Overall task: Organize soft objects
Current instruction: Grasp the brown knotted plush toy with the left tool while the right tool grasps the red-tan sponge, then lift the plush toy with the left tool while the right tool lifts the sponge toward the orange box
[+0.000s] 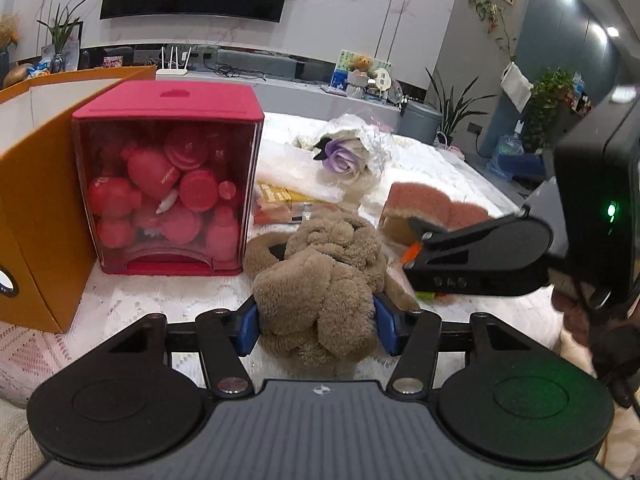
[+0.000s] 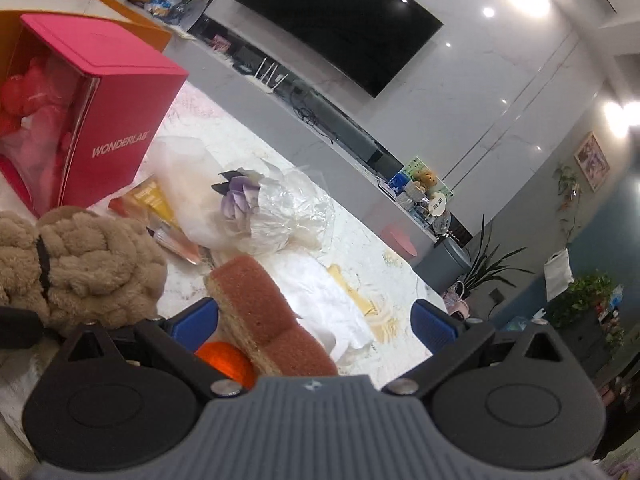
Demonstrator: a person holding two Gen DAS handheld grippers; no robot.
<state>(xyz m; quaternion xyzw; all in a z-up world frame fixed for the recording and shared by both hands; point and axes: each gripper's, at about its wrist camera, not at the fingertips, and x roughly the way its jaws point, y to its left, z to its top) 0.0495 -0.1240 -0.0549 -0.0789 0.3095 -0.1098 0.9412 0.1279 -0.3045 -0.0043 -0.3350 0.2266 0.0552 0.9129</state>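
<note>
A fluffy brown plush piece with a black band (image 1: 316, 280) lies on the white lace cloth, and my left gripper (image 1: 318, 328) is shut on it, both blue pads pressing into its near end. The same plush (image 2: 80, 264) shows at the left of the right wrist view. A reddish-brown sponge with a tan base (image 2: 260, 312) lies between the wide-apart fingers of my right gripper (image 2: 316, 320), close to the left pad, and is not pinched. In the left wrist view the right gripper (image 1: 412, 246) is rolled on its side beside the sponge (image 1: 420, 204).
A pink transparent-fronted box of red items (image 1: 172, 184) stands behind the plush, with an orange box (image 1: 36, 200) at its left. A plastic-wrapped purple flower (image 1: 344, 156) and a yellow packet (image 1: 280, 196) lie further back. An orange ball (image 2: 226, 360) sits under the right gripper.
</note>
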